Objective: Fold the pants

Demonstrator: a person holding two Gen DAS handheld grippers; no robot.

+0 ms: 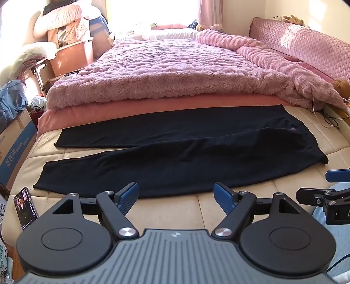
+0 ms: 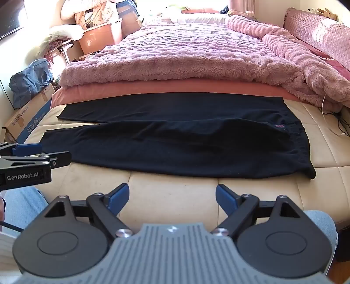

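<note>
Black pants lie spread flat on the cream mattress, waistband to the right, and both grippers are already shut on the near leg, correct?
Not quite. Both wrist views show the left gripper and right gripper open, short of the black fabric pants, holding nothing. The rest stands: pants flat on the cream quilted mattress, waistband to the right.

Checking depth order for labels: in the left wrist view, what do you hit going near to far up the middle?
Open left gripper → cream quilted mattress → black pants laid flat → salmon-pink folded sheet → fluffy pink-purple blanket → bright window.
</note>
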